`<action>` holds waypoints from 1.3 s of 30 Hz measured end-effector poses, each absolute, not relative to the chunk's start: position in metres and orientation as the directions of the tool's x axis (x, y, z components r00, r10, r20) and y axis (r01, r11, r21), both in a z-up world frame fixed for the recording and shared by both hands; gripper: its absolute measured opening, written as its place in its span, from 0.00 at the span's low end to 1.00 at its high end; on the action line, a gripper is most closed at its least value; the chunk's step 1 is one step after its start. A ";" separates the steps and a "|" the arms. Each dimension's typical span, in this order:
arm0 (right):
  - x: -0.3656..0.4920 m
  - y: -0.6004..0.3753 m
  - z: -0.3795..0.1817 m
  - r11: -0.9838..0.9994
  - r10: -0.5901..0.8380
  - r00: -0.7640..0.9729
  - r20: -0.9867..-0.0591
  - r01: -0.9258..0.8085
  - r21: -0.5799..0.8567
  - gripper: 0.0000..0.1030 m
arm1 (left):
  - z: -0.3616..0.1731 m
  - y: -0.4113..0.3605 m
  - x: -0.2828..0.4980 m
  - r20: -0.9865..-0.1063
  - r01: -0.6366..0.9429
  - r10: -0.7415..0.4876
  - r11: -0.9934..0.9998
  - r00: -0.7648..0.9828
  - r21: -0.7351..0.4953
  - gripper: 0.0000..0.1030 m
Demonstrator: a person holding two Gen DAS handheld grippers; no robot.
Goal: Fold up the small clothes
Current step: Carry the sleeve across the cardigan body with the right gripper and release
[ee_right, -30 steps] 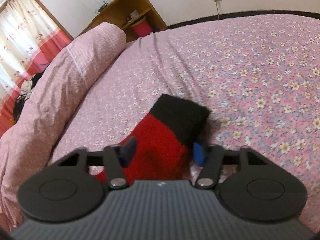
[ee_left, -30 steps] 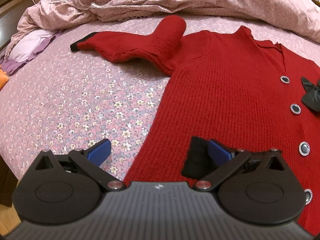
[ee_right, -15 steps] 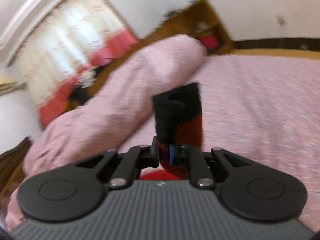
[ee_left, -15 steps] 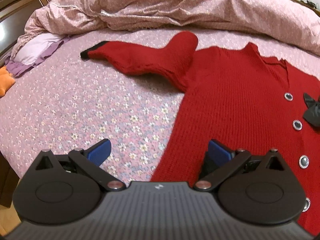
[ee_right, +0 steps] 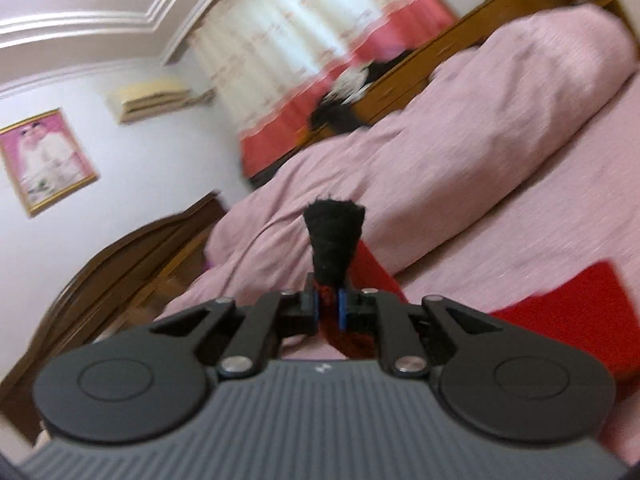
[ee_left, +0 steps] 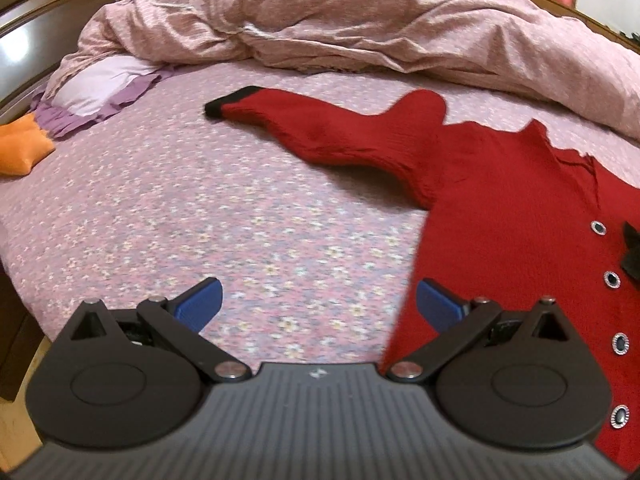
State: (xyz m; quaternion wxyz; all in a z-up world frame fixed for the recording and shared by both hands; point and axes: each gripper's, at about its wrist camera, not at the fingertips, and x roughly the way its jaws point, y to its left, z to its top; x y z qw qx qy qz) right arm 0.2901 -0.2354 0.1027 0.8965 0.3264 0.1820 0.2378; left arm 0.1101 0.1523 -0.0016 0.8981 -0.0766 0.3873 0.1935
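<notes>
Cuff (ee_right: pixel 334 240) now lifted higher by right hand-held gripper (ee_right: pixel 329 308).

1. A bed (ee_left: pixel 192 216) covered in a pink floral sheet is carrying everything.
2. A red cardigan (ee_left: pixel 516 216) is lying flat on the sheet, one sleeve (ee_left: pixel 320 128) stretching out sideways to its black cuff.
3. A crumpled pink duvet (ee_left: pixel 360 20) is lying heaped along the far side.
4. A lilac pillow (ee_left: pixel 100 84) is resting beside the duvet, with an orange cushion (ee_left: pixel 22 148) sitting near it.
</notes>
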 end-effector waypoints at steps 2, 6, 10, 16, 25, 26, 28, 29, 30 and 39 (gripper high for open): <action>0.291 -0.207 0.098 0.656 0.588 0.789 -0.177 -0.337 0.675 0.11 | -0.001 0.160 0.108 -0.725 -0.420 0.296 0.908 0.622 0.010 1.00; 0.291 -0.156 0.083 0.636 0.651 0.730 -0.208 -0.375 0.674 0.12 | -0.001 0.176 0.101 -0.723 -0.441 0.306 0.897 0.619 0.002 1.00; 0.287 -0.113 0.053 0.653 0.688 0.672 -0.273 -0.409 0.638 0.12 | -0.004 0.188 0.097 -0.725 -0.458 0.317 0.889 0.611 0.003 1.00; 0.290 -0.062 0.002 0.711 0.681 0.584 -0.443 -0.379 0.593 0.14 | -0.005 0.201 0.098 -0.727 -0.473 0.326 0.881 0.604 0.002 1.00; 0.269 -0.044 0.012 0.769 0.629 0.598 -0.497 -0.388 0.508 0.44 | -0.002 0.186 0.114 -0.714 -0.430 0.287 0.903 0.639 -0.022 1.00; 0.265 -0.047 0.024 0.772 0.625 0.613 -0.483 -0.395 0.498 0.48 | -0.001 0.183 0.116 -0.713 -0.421 0.279 0.907 0.643 -0.025 1.00; 0.256 -0.056 0.046 0.769 0.625 0.634 -0.456 -0.397 0.502 0.51 | 0.000 0.177 0.119 -0.711 -0.403 0.260 0.915 0.654 -0.035 1.00; 0.250 -0.063 0.058 0.761 0.629 0.640 -0.441 -0.390 0.519 0.52 | 0.002 0.174 0.119 -0.708 -0.393 0.250 0.919 0.660 -0.043 1.00; 0.244 -0.070 0.069 0.750 0.634 0.645 -0.427 -0.376 0.545 0.52 | 0.003 0.172 0.119 -0.706 -0.385 0.241 0.922 0.666 -0.048 1.00; 0.164 -0.129 0.141 0.605 0.651 0.680 -0.336 -0.199 0.771 0.53 | 0.019 0.157 0.106 -0.681 -0.302 0.173 0.951 0.712 -0.073 1.00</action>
